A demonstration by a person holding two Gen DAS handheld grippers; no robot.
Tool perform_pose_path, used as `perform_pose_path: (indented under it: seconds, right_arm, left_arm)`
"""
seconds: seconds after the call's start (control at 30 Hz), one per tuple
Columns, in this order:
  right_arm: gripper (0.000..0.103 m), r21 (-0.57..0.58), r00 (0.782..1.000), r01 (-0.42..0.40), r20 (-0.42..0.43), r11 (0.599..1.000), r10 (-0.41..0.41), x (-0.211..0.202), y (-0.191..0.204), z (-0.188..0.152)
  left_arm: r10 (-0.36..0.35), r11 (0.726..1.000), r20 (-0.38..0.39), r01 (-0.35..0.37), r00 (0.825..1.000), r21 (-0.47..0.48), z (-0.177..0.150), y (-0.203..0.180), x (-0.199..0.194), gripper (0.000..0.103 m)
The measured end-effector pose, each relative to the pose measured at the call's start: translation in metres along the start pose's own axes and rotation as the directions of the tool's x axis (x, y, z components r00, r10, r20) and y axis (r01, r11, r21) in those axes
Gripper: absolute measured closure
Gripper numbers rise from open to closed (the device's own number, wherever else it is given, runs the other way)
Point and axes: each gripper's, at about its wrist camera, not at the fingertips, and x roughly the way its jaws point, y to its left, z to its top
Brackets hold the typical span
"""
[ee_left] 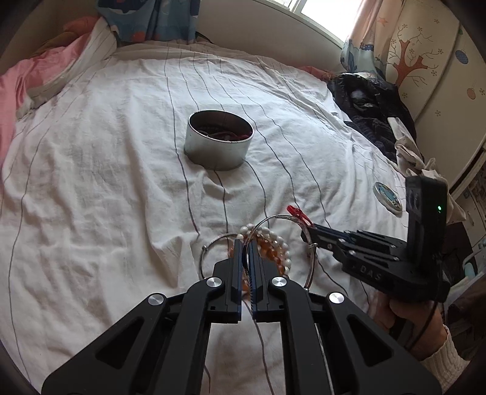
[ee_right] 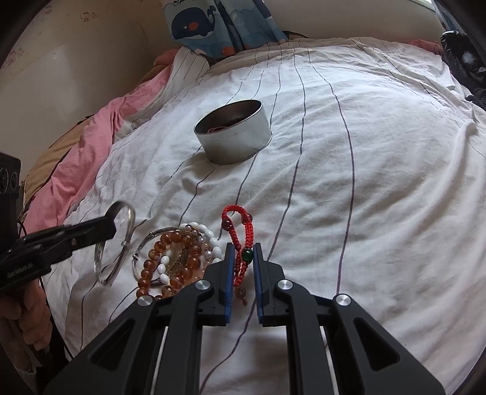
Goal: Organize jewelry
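Observation:
A round metal tin [ee_left: 217, 139] with jewelry inside stands on the white striped sheet; it also shows in the right wrist view [ee_right: 234, 133]. My left gripper [ee_left: 246, 243] is shut on a silver bangle [ee_left: 282, 217], which stands upright; in the right wrist view the bangle [ee_right: 129, 234] is lifted off the bed. My right gripper [ee_right: 243, 250] is closed around a red woven bracelet [ee_right: 238, 234] with a green bead, and it appears in the left wrist view [ee_left: 306, 231]. Amber beads [ee_right: 174, 261], white beads [ee_right: 209, 237] and another silver bangle [ee_right: 142, 243] lie in a pile between the grippers.
A pink blanket [ee_right: 76, 170] lies at the left of the bed. Dark clothes [ee_left: 367, 106] are heaped at the right edge. A round tin lid [ee_left: 387, 199] lies near them. A whale-print curtain [ee_right: 212, 24] hangs behind the bed.

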Motion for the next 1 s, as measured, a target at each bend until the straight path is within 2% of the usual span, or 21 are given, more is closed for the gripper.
perform_pose_path:
  seconds: [0.03, 0.1, 0.2, 0.3, 0.33, 0.4, 0.43, 0.47, 0.57, 0.67, 0.7, 0.73, 0.8, 0.9, 0.97, 1.0]
  right_arm:
    - [0.070, 0.005, 1.000, 0.006, -0.005, 1.000, -0.006, 0.002, -0.001, 0.000]
    - [0.054, 0.009, 1.000, 0.030, 0.002, 1.000, -0.030, 0.003, -0.002, 0.001]
    - [0.054, 0.004, 0.999, 0.037, 0.003, 0.999, -0.037, 0.005, -0.002, 0.003]
    - [0.052, -0.027, 0.998, 0.061, -0.026, 0.998, -0.061, 0.013, 0.002, 0.000]
    - [0.053, -0.042, 0.996, 0.076, -0.036, 0.996, -0.077, 0.016, 0.004, -0.001]
    - [0.063, -0.067, 0.995, 0.091, -0.042, 0.994, -0.094, 0.017, 0.008, -0.002]
    - [0.080, -0.072, 0.994, 0.094, -0.044, 0.993, -0.097, 0.018, 0.008, -0.002]
    - [0.091, -0.070, 0.995, 0.090, -0.043, 0.993, -0.094, 0.017, 0.007, -0.002]
    - [0.092, -0.050, 0.998, 0.067, -0.010, 0.997, -0.068, 0.012, 0.005, 0.003]
    - [0.092, -0.052, 0.997, 0.077, 0.017, 0.996, -0.076, 0.011, 0.008, 0.007]
    - [0.088, -0.049, 0.997, 0.083, 0.012, 0.995, -0.082, 0.013, 0.007, 0.007]
    - [0.072, -0.045, 0.996, 0.086, 0.002, 0.995, -0.086, 0.015, 0.006, 0.006]
    - [0.060, -0.045, 0.995, 0.100, -0.001, 0.994, -0.100, 0.016, 0.006, 0.005]
    - [0.061, -0.077, 0.991, 0.128, -0.028, 0.989, -0.130, 0.022, 0.009, 0.002]
    - [0.071, -0.086, 0.990, 0.137, -0.031, 0.987, -0.140, 0.022, 0.010, 0.000]
    - [0.089, -0.083, 0.990, 0.132, -0.027, 0.988, -0.135, 0.021, 0.010, 0.000]
  left_arm:
    - [0.029, 1.000, 0.005, -0.029, 1.000, 0.003, 0.005, 0.000, 0.006, 0.099]
    - [0.093, 0.996, 0.013, -0.093, 0.996, 0.010, 0.014, 0.003, 0.020, 0.099]
    - [0.160, 0.987, 0.018, -0.159, 0.987, -0.006, 0.022, 0.010, 0.040, 0.098]
    - [0.189, 0.982, 0.008, -0.189, 0.982, -0.023, 0.026, 0.017, 0.054, 0.098]
    - [0.192, 0.981, 0.001, -0.191, 0.981, -0.027, 0.025, 0.018, 0.058, 0.098]
    - [0.202, 0.979, -0.014, -0.202, 0.979, -0.028, 0.025, 0.020, 0.065, 0.096]
    - [0.201, 0.979, -0.024, -0.201, 0.979, -0.030, 0.025, 0.022, 0.068, 0.096]
    - [0.199, 0.979, -0.031, -0.200, 0.979, -0.031, 0.024, 0.023, 0.071, 0.095]
    - [0.192, 0.981, -0.034, -0.193, 0.981, -0.028, 0.023, 0.024, 0.074, 0.093]
    - [0.188, 0.982, -0.032, -0.188, 0.982, -0.024, 0.023, 0.024, 0.075, 0.091]
    - [0.185, 0.982, -0.033, -0.186, 0.982, -0.025, 0.023, 0.024, 0.076, 0.090]
    - [0.184, 0.982, -0.032, -0.185, 0.982, -0.028, 0.022, 0.024, 0.076, 0.090]
    - [0.181, 0.983, -0.030, -0.182, 0.983, -0.028, 0.021, 0.024, 0.076, 0.089]
    - [0.175, 0.984, -0.035, -0.175, 0.984, -0.018, 0.019, 0.023, 0.078, 0.083]
    - [0.179, 0.984, -0.040, -0.180, 0.983, -0.006, 0.018, 0.021, 0.080, 0.082]
    - [0.181, 0.983, -0.041, -0.182, 0.983, -0.002, 0.018, 0.020, 0.081, 0.082]
